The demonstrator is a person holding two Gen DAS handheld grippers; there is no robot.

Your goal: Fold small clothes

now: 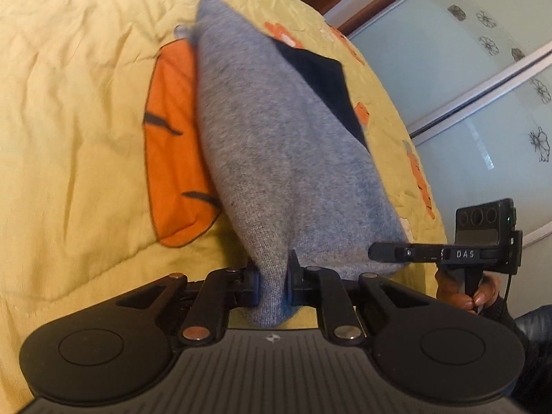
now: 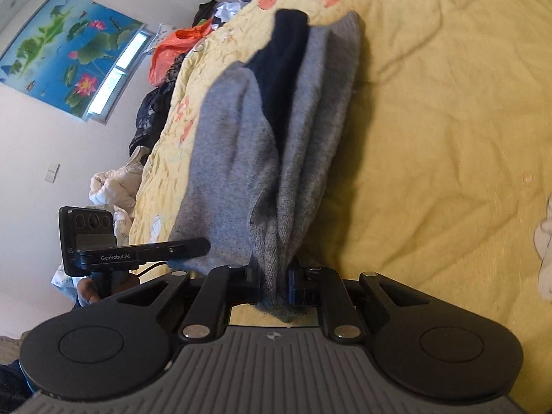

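Left gripper (image 1: 273, 284) clamped tight on one corner of the grey knit garment (image 1: 276, 158); right gripper (image 2: 274, 284) pinched shut on another bunched corner. Stretched between both above the yellow bedspread (image 1: 79, 110), toward 12 o'clock. Dark inner patch (image 2: 286, 69) partly hidden in folds. Orange carrot print (image 1: 172, 158) half covered at 9 o'clock. No containers visible.

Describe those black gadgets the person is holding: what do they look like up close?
Each gripper, left and right, is matte black: two round discs, a ribbed grey plate, hinged bars with silver rivets, flat black fingers. From outside, the right one reads "DAS", the left one "GenRobot.AI". Each carries a boxy three-lens module and a thin black cable. A dark sleeve shows.
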